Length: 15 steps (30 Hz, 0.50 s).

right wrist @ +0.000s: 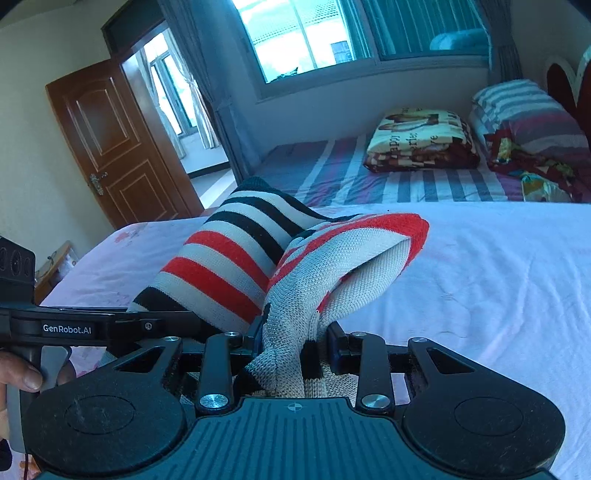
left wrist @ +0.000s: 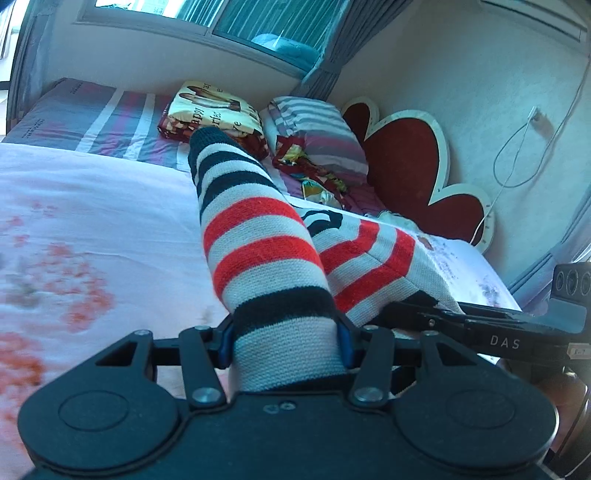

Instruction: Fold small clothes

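A small knit sweater with red, navy and white stripes lies bunched on the pink bedspread. My left gripper is shut on a striped sleeve of it, which runs forward from the jaws. My right gripper is shut on a bunched white and red part of the same sweater. The two grippers sit close together: the right one shows at the right edge of the left wrist view, and the left one at the left edge of the right wrist view.
A folded printed blanket and striped pillows lie at the head of the bed by a red heart-shaped headboard. A window and an open wooden door are beyond. A cable hangs on the wall.
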Available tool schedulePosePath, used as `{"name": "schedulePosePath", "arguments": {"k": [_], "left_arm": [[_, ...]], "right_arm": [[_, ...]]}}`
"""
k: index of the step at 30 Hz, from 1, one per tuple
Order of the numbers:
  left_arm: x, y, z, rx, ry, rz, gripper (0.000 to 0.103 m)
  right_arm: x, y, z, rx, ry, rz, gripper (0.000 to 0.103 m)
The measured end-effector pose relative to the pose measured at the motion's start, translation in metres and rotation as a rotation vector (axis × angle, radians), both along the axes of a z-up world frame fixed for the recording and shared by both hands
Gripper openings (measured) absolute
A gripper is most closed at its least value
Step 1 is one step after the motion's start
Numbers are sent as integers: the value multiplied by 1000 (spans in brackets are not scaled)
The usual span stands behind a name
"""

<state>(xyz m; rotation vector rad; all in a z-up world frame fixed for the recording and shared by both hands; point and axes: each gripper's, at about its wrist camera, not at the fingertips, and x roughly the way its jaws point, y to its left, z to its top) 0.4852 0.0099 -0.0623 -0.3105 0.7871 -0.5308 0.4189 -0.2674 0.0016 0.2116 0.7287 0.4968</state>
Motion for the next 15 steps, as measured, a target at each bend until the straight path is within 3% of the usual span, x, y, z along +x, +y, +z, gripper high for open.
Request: {"name": "schedulePosePath", "arguments": {"k": [6, 15], "left_arm": [[-14, 76, 0, -8, 9, 21, 49], [-35, 178, -14, 15, 41, 86, 49]], "right_arm": [[-10, 88, -4, 16, 6, 40, 33], [-10, 201, -35, 67, 61, 105, 33]]}}
